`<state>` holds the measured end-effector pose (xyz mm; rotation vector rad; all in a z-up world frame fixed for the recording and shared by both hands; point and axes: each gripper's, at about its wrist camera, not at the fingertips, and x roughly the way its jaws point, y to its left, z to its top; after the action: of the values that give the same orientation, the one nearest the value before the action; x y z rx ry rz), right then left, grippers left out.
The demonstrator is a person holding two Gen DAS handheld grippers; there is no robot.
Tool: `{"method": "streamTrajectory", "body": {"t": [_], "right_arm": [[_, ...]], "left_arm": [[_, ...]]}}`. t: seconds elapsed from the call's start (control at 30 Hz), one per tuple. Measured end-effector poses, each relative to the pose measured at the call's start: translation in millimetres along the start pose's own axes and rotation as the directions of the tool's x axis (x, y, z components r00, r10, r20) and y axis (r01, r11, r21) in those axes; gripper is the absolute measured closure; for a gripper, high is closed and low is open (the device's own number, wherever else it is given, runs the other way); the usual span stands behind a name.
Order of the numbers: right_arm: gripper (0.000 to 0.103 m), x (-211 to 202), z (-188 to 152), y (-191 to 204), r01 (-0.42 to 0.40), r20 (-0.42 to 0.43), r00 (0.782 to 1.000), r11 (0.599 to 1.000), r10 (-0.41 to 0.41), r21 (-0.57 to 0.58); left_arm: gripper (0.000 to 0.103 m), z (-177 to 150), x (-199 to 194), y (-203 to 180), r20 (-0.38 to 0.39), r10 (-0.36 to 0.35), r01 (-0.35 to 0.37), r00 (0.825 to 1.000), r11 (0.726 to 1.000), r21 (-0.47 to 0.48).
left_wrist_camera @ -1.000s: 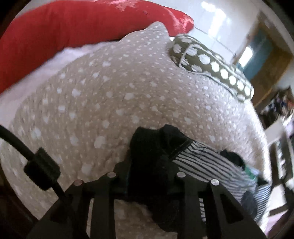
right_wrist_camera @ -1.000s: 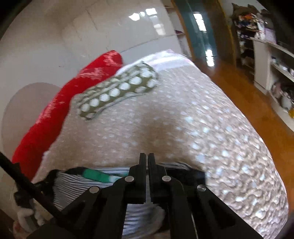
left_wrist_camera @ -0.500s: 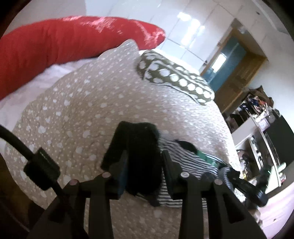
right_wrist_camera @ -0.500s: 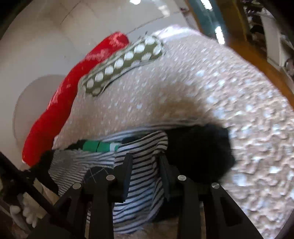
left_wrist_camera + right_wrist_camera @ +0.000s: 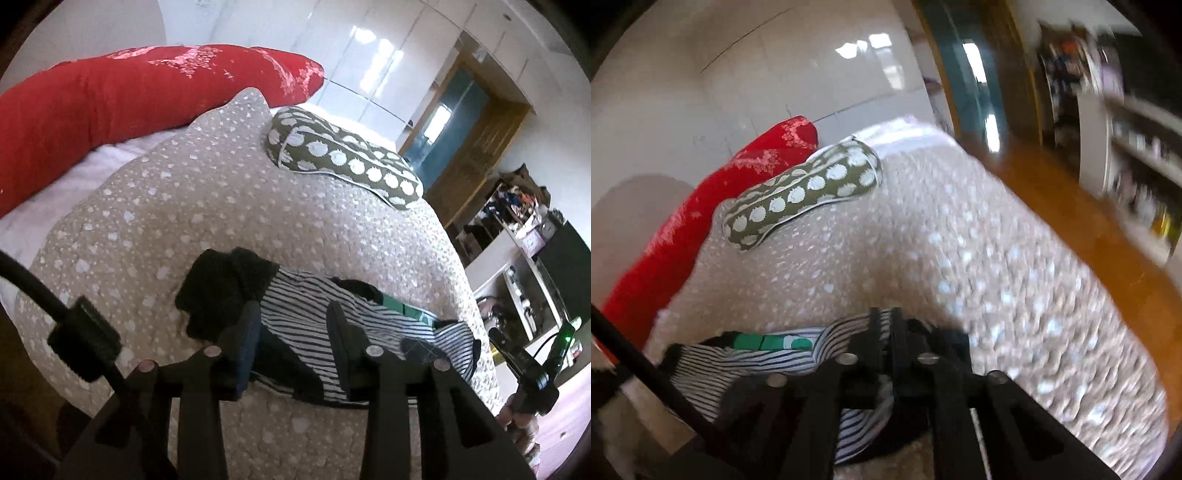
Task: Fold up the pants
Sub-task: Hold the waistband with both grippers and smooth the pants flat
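L gripper point(image 5: 291, 314), mine: jaws just been opening, now apart, nothing pinched. R gripper point(image 5: 886, 319): also been opening, but tips look close; can't tell grip. Striped pants point(image 5: 314, 306) bunched on bed point(image 5: 184, 192), prob. part-folded; neatening left.

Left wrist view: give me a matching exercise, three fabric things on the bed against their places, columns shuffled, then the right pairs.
Things:
1. long red bolster pillow
2. olive cushion with white dots
3. black-and-white striped pants

Places:
A. nearest the camera, crumpled on the beige dotted bedspread
B. along the far left edge of the bed
C. far side of the bedspread, towards the doorway

Pairs: 1-B, 2-C, 3-A
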<state>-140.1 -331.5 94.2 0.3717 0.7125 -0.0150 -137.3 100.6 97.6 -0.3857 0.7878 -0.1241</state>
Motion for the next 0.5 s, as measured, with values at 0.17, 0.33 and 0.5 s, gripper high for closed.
{"method": "streamTrajectory", "body": {"t": [0.17,0.33,0.5], "right_arm": [[0.041,-6.9,-10.0,-64.6,-0.024,-0.005,1.0,0.975,0.025,0.219],[0.033,26.8,-19.9,-82.4,-0.147,-0.089,0.978,0.931,0.186,0.333],[0.027,53.6,-20.3,-52.3,-0.212,-0.079,0.966,0.929,0.246,0.304]], "left_arm": [[0.064,-0.8,4.9,-4.5,-0.013,-0.011,0.011,1.0,1.0,0.003],[0.064,-7.2,10.1,-17.9,-0.042,-0.028,0.03,0.999,0.999,0.029],[0.063,-10.0,8.9,-27.1,-0.048,-0.021,0.023,0.999,0.999,0.049]]}}
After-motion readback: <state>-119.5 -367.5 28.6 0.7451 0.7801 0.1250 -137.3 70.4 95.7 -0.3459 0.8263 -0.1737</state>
